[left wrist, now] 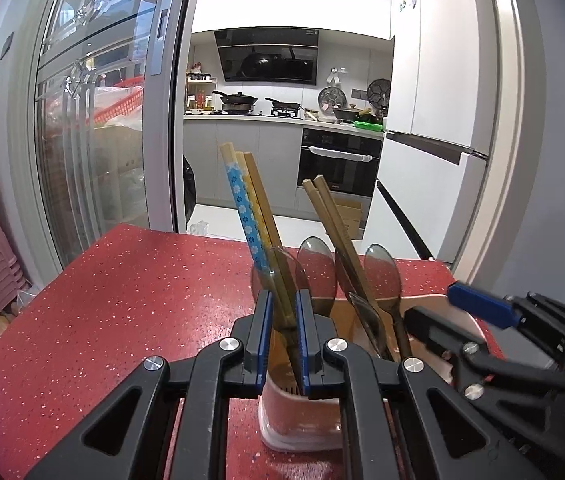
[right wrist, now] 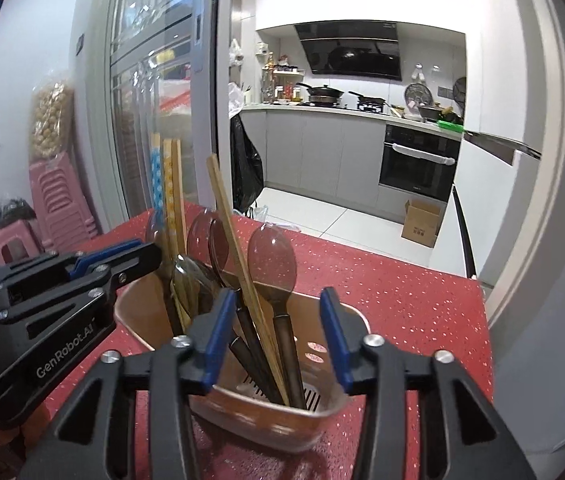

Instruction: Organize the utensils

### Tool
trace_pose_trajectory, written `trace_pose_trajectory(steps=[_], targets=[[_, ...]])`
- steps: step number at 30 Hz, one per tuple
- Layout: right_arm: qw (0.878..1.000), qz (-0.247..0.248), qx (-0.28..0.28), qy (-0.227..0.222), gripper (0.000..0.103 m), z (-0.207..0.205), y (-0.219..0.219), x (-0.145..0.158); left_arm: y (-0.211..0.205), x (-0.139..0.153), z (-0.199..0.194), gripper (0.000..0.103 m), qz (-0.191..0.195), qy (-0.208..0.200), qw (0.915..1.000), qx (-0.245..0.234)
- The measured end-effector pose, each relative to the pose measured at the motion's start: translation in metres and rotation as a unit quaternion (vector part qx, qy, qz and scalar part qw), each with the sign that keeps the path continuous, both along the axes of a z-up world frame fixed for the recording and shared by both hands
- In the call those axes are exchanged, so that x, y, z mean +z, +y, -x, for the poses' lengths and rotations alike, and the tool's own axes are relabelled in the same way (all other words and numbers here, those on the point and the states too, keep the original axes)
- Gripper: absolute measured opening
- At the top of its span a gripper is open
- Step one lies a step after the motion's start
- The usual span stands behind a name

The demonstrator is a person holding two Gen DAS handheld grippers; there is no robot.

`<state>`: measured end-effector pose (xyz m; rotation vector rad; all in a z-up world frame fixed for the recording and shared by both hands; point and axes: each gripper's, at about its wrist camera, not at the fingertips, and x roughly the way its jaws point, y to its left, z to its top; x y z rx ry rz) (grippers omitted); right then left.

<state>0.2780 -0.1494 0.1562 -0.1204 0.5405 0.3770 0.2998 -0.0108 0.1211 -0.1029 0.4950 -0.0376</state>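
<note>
1. Two hand-held grippers meet over a pinkish-brown utensil holder that stands on a red speckled countertop.
2. In the left wrist view, the left gripper is clenched on a bundle of chopsticks: one blue with white flowers, one yellow, one plain wood. The blue pads press on both sides of the bundle just above the holder's rim.
3. The bundle leans up and to the left, its lower ends down inside the holder.
4. In the right wrist view, the right gripper has its jaws spread apart; nothing is pressed between the pads. The handles of the utensils rise through the gap between its fingers, none of them pinched.
5. Between those fingers stand a plain wooden chopstick and several translucent smoky-brown spoons, bowls up, handles down in the holder.
6. From the left wrist view a second pair of plain chopsticks leans among the spoons, to the right of the held bundle.
7. The holder's floor shows drain slots on the near side.
8. Behind the countertop an open sliding door gives onto a kitchen with a black oven, woks on the stove and a white fridge.
9. A stack of pink stools stands left of the countertop.
</note>
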Motion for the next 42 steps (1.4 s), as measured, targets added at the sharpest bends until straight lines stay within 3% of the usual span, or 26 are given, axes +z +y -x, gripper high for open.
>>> trace_pose_trajectory(steps=[8, 10, 11, 12, 13, 15, 16, 20, 24, 30, 42], targets=[[0.999, -0.022, -0.044, 0.0, 0.079, 0.046, -0.012, 0.009, 0.008, 0.001, 0.036, 0.038, -0.015, 0.015, 0.9998, -0.001], [0.998, -0.022, -0.058, -0.001, 0.079, 0.056, -0.013, 0.008, 0.011, -0.002, 0.046, 0.038, -0.015, 0.017, 0.9997, -0.003], [0.998, -0.023, -0.064, 0.001, 0.079, 0.061, -0.014, 0.007, 0.012, -0.003, 0.049, 0.043, -0.016, 0.019, 0.9997, -0.003], [0.997, -0.025, -0.077, 0.005, 0.08, 0.067, -0.015, 0.005, 0.013, -0.005, 0.054, 0.056, -0.018, 0.021, 0.9996, -0.002], [0.996, -0.026, -0.083, 0.007, 0.08, 0.069, -0.016, 0.004, 0.015, -0.006, 0.058, 0.103, -0.018, 0.024, 0.9996, 0.001], [0.995, -0.032, -0.097, 0.011, 0.084, 0.077, -0.018, 0.0, 0.02, -0.007, 0.073, 0.103, -0.023, 0.002, 0.9993, 0.03], [0.994, -0.03, -0.106, 0.013, 0.084, 0.081, -0.019, -0.004, 0.021, -0.009, 0.077, 0.103, -0.019, -0.001, 0.9996, 0.02], [0.991, -0.017, -0.132, 0.022, 0.085, 0.09, -0.019, -0.02, 0.023, -0.021, 0.086, 0.103, -0.019, 0.021, 0.9995, 0.009], [0.988, -0.005, -0.157, 0.005, 0.103, 0.102, -0.021, -0.026, 0.021, -0.032, 0.094, 0.103, -0.043, 0.033, 0.9984, 0.017], [0.984, -0.012, -0.179, -0.01, 0.103, 0.113, -0.028, -0.031, 0.029, -0.041, 0.102, 0.103, -0.054, 0.037, 0.997, 0.041], [0.983, -0.001, -0.185, -0.015, 0.103, 0.119, -0.023, -0.03, 0.043, -0.045, 0.108, 0.103, -0.036, 0.039, 0.9971, 0.055]])
